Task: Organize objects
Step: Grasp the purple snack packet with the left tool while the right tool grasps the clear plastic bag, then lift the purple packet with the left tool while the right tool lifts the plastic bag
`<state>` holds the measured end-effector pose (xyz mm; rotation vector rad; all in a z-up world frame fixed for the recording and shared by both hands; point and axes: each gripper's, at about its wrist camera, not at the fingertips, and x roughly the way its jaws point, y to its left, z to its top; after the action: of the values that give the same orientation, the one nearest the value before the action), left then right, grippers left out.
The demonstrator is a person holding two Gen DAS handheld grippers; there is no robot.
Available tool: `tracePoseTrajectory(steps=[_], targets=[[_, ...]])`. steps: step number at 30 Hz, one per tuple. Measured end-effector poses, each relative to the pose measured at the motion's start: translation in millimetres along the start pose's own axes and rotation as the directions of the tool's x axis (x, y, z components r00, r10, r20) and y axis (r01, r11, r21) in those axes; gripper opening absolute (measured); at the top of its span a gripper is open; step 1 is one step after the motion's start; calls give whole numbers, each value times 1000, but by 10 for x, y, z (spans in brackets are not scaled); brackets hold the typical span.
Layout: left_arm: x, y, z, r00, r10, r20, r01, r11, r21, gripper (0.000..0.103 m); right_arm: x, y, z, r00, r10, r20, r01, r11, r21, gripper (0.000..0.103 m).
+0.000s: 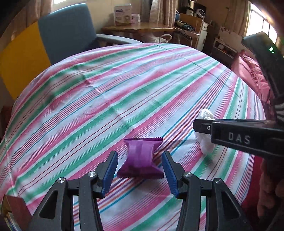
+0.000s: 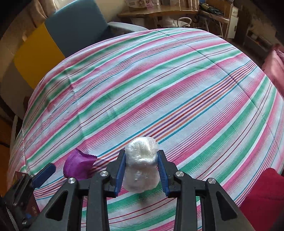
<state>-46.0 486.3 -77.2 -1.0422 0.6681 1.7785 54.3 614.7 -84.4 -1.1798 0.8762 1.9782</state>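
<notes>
Purple packet lay between the open left tongs.
The left gripper (image 1: 140,175) stood half wide around the purple packet (image 1: 141,158), its long axis pointing away from the tongs; the right gripper (image 2: 141,170) clamped the white wrapped bundle (image 2: 141,165).

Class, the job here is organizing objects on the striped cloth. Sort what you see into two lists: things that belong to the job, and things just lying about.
Belongs to the job:
- purple packet, between the open left gripper fingers
- white plastic-wrapped bundle, clamped by the right gripper

Just lying about:
- blue chair
- wooden desk
- white box on the desk
</notes>
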Motion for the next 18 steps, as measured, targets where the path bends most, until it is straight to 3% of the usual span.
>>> tracePoseTrajectory(steps=[4,5,12,18], targets=[[202,18,38,1000,5,-24,-5,1000,-3,49,22,-3,-3,1000,-3,-9,3,1000,4,37],[239,39,31,999,-8,-32,7,1000,-17,34,26,1,-7,1000,-7,-11,7,1000,1,38],[54,233,-333,999,-53,4,53,978,-202,31,112,87,-7,999,-35,-26,33,998,-49,38],[-411,253,-867,993,86,79,-61,958,-280,31,202,187,-30,998,-46,-45,41,994,-101,37]])
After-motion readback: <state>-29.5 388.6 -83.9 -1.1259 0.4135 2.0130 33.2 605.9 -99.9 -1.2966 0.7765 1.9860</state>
